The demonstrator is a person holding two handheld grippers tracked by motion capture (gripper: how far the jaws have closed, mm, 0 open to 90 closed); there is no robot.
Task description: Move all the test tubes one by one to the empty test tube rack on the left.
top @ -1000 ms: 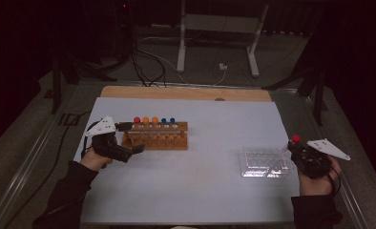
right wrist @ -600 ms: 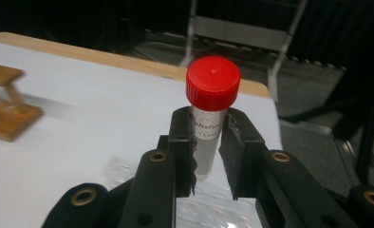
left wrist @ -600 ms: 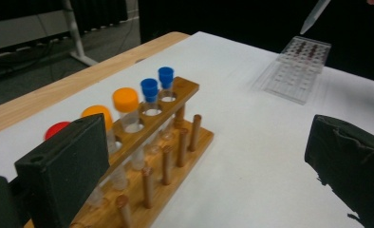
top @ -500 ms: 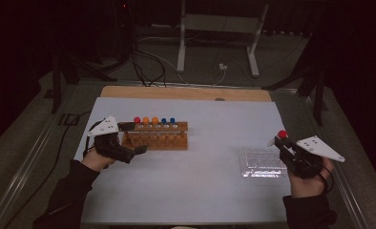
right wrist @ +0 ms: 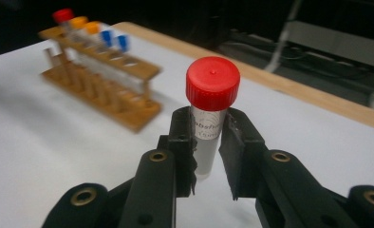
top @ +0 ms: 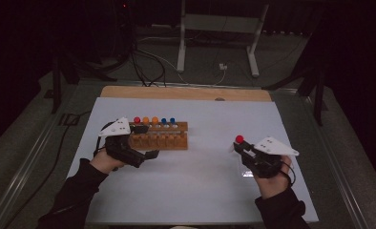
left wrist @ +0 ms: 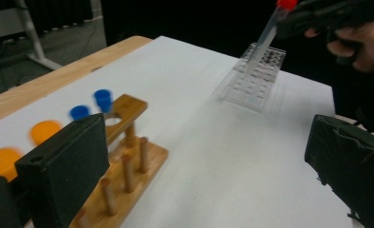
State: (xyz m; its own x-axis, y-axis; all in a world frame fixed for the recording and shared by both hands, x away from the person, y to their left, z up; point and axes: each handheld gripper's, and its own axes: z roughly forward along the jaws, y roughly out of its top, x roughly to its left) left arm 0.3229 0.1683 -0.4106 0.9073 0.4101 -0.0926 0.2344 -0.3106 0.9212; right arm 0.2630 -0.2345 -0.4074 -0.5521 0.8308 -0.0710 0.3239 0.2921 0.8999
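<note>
White sheet (top: 195, 191) covers the table, with a bare wooden strip along its far edge. Toward the left edge stands a wooden tube rack (top: 160, 136) holding 5 capped tubes: 1 red, 2 orange, 2 blue. A clear plastic well tray (left wrist: 256, 78) lies near the right edge. Beside the rack, the left gripper (top: 143, 140) has its jaws wide apart on nothing. Above the tray, the right gripper (right wrist: 209, 152) is clamped on a red-capped clear plastic tube (right wrist: 211, 111), held upright; its label reads partly "absh".
</note>
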